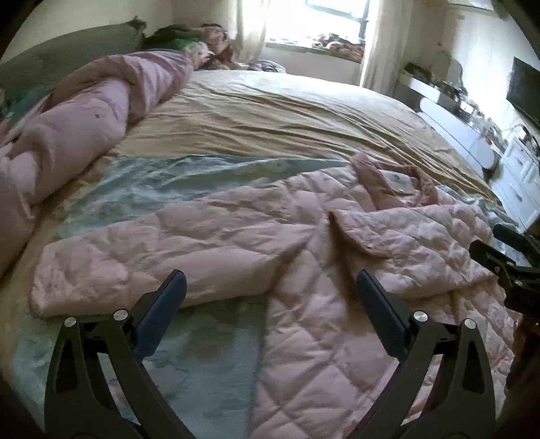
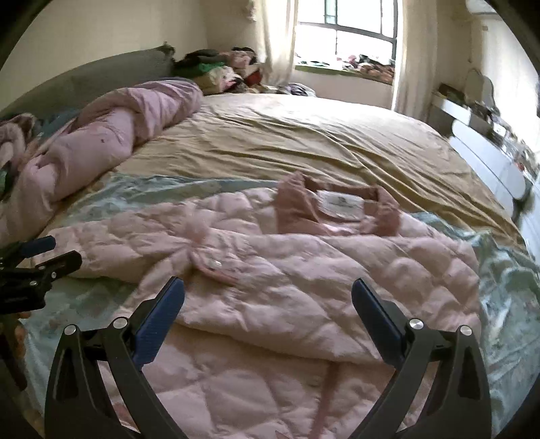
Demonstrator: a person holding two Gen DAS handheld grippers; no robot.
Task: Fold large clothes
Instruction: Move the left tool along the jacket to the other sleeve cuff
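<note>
From the left wrist camera, the left gripper (image 1: 270, 287) hovers with its jaws spread wide and nothing between them, above the near edge of a bed. A pink quilted jacket (image 1: 303, 243) lies spread on a pale blue patterned sheet (image 1: 202, 364), one sleeve (image 1: 135, 263) stretched out flat to the left, the darker pink collar (image 1: 378, 182) pointing toward the far side of the bed. Beyond the blue sheet, a wrinkled tan bedspread (image 1: 287, 114) covers the rest of the mattress. A bunched lilac duvet (image 1: 84, 125) is rolled along the left side, in front of a grey headboard (image 1: 67, 50). A pile of clothes (image 1: 202, 44) sits in the far corner beside a bright window (image 1: 330, 17) with pale curtains. Along the right wall stand white cabinets (image 1: 519, 175) and a dark screen (image 1: 526, 87). The right gripper (image 1: 499, 250) enters at the right edge, over the jacket's far side; its jaws look parted.

From the right wrist camera, the right gripper (image 2: 268, 293) also has its jaws wide apart, empty, held above the jacket's body (image 2: 287, 290). The collar (image 2: 337, 202) shows a white label (image 2: 341, 202) inside it. The left gripper (image 2: 44, 256) appears at the left edge, beside the sleeve end, its jaws slightly apart. The tan bedspread (image 2: 303, 135), the lilac duvet (image 2: 118, 128), the clothes pile (image 2: 219, 67) and the window (image 2: 354, 27) sit behind.
</note>
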